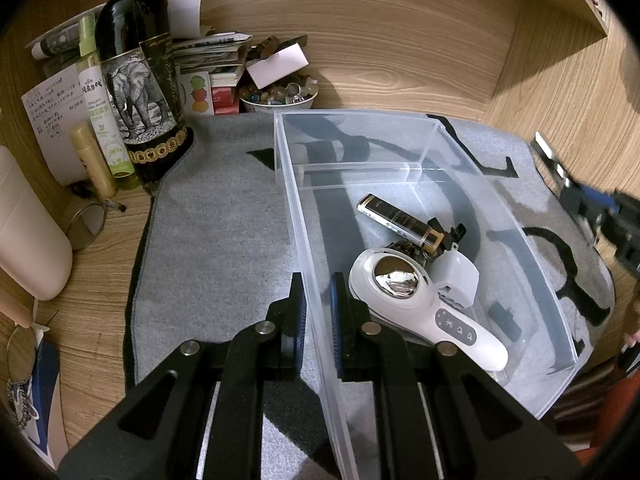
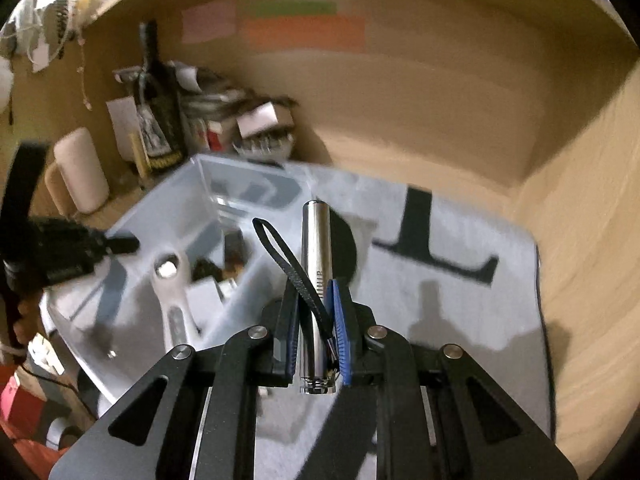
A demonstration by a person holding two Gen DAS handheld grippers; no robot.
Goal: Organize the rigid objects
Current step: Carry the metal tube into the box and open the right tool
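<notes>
A clear plastic bin [image 1: 296, 216] stands on a grey mat [image 1: 216, 216]. My left gripper [image 1: 317, 284] is shut on the bin's left wall, one finger inside, one outside. In the bin lie a white handheld device with a chrome head [image 1: 424, 300], a black-and-gold tube [image 1: 400, 220], a dark round object and a small black piece. My right gripper [image 2: 314, 292] is shut on a silver metal cylinder with a black wrist strap [image 2: 316, 248], held above the mat just right of the bin [image 2: 248, 288]. The right gripper shows blurred at the left wrist view's right edge [image 1: 600, 216].
At the back left stand a dark wine bottle with an elephant label [image 1: 140, 80], a green spray bottle [image 1: 104, 112], a cream tube, papers, small boxes and a bowl of stones [image 1: 280, 94]. A beige case [image 1: 28, 232] lies left. Wooden walls enclose the desk.
</notes>
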